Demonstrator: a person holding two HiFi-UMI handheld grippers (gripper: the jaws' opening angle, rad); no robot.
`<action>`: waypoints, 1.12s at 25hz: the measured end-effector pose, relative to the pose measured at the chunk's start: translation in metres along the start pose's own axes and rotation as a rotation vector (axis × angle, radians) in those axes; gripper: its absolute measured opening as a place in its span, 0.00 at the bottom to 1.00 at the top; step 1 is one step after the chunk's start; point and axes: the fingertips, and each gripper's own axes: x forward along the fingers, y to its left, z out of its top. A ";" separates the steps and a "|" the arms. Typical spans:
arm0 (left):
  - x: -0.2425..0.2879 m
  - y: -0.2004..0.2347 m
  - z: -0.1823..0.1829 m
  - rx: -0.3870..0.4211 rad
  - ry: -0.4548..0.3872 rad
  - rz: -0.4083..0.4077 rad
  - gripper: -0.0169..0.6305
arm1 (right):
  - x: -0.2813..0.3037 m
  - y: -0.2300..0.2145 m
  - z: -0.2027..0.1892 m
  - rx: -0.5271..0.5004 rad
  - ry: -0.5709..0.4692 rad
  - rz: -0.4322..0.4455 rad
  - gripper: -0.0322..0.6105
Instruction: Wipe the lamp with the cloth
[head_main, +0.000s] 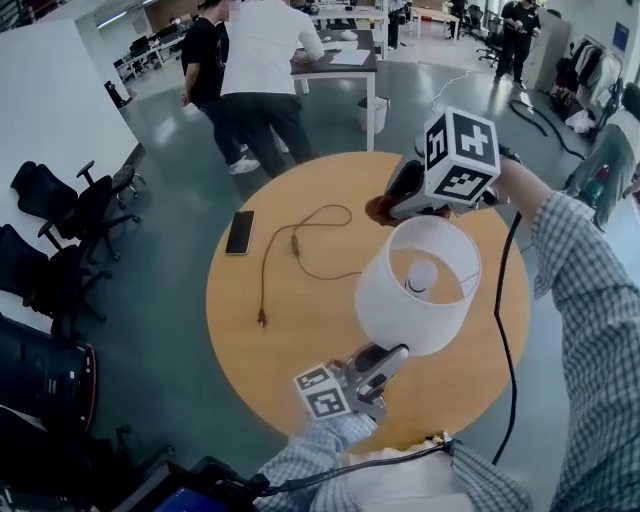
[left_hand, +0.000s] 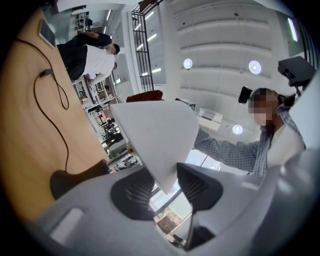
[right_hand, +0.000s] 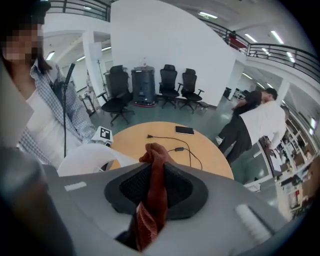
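Observation:
A lamp with a white shade (head_main: 400, 290) stands on the round wooden table (head_main: 290, 345); its bulb (head_main: 422, 273) shows through the open top. My left gripper (head_main: 385, 355) reaches up from the near edge and is shut on the shade's lower rim; in the left gripper view the shade's wall (left_hand: 155, 135) sits pinched between the two pads (left_hand: 135, 192). My right gripper (head_main: 385, 208) hovers just beyond the shade's top, shut on a reddish-brown cloth (head_main: 378, 211). In the right gripper view the cloth (right_hand: 155, 185) hangs bunched between the pads, above the shade (right_hand: 87, 157).
A black phone (head_main: 240, 232) and the lamp's loose cord with plug (head_main: 290, 250) lie on the table's left half. A black cable (head_main: 503, 330) hangs from my right gripper across the right side. Office chairs (head_main: 60, 220) stand at the left; two people stand by a desk behind.

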 end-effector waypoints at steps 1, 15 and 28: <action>-0.001 0.001 0.000 0.000 0.000 0.001 0.24 | 0.005 0.005 0.007 -0.041 0.028 0.027 0.17; -0.004 0.010 0.003 0.002 -0.004 0.005 0.24 | 0.057 0.092 0.052 -0.627 0.325 0.161 0.17; -0.002 0.009 0.003 -0.004 0.009 0.006 0.24 | 0.037 0.174 0.039 -1.006 0.199 -0.080 0.17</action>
